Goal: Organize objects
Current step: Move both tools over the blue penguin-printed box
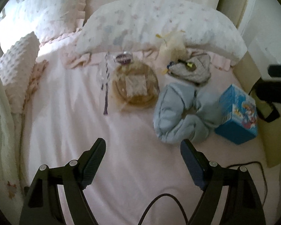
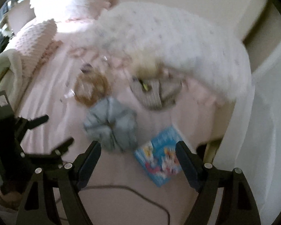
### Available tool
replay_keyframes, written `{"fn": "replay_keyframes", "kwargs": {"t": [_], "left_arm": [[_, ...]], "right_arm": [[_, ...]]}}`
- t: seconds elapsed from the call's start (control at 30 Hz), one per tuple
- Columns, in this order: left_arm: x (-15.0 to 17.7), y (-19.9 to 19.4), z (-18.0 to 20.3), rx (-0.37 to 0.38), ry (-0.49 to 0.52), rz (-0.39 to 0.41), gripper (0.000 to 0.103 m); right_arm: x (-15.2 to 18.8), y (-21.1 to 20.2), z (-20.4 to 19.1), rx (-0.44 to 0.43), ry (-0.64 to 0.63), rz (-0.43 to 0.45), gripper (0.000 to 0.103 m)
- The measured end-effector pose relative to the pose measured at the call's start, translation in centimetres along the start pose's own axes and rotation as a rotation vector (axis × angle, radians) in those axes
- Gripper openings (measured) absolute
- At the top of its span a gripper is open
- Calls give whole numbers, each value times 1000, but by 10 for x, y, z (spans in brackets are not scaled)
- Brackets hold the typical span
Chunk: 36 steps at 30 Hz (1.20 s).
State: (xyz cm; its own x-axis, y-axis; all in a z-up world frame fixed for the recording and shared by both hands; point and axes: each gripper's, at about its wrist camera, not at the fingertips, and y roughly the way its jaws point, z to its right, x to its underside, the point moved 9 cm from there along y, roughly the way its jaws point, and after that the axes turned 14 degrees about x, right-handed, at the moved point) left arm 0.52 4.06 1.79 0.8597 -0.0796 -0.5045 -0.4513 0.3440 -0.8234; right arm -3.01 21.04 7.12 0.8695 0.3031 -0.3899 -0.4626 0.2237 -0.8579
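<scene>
Several items lie on a pink bed sheet (image 1: 133,168). A round amber packet (image 1: 134,88) with a paper label sits mid-bed. Right of it lie a grey knitted pouch (image 1: 191,71), a light-blue fabric bundle (image 1: 181,110) and a blue cartoon box (image 1: 238,112). My left gripper (image 1: 143,150) hangs open above bare sheet, nothing between its fingers. In the blurred right wrist view my right gripper (image 2: 138,150) is open above the bed. The blue box (image 2: 159,161) lies on the sheet below it, seen between the fingers. The bundle (image 2: 110,125) and the left gripper (image 2: 56,131) also show there.
A long flowered pillow (image 1: 159,26) runs across the head of the bed, with a cream plush item (image 1: 170,45) against it. More pillows (image 1: 37,18) and a knobbly pink cushion (image 1: 16,69) are at the left. A black cable (image 1: 163,206) trails below the gripper. The bed edge (image 1: 271,150) is at the right.
</scene>
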Motion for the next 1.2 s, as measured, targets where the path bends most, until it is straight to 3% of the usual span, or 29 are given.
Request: {"fn": "replay_keyframes", "kwargs": {"t": [0.17,0.37,0.63,0.77,0.83,1.07,1.2], "left_arm": [[-19,-11,-4,-24,6,29,82],[-38,-24,-17,-37,-12,57,82],[-76,-54,-32,-36,-31,146,82],[-101,-74,-39,-42,-47,197,82],[-104,-75,-42,-45,-53,198,82],[-71,-45,-45,-42,-55,106,82],[-55,-28,-48,-55,-66,70,82]], "right_arm": [[-41,-6,-25,-84,10,38,80],[-72,-12,-28,-75,9,34,80],[-156,-82,-46,66,-165,172,80],[-190,-123,-45,250,-255,287,80],[-189,-128,-44,263,-258,276,80],[-123,-67,-25,-35,-4,67,80],[-87,-20,-12,-83,121,-10,80]]}}
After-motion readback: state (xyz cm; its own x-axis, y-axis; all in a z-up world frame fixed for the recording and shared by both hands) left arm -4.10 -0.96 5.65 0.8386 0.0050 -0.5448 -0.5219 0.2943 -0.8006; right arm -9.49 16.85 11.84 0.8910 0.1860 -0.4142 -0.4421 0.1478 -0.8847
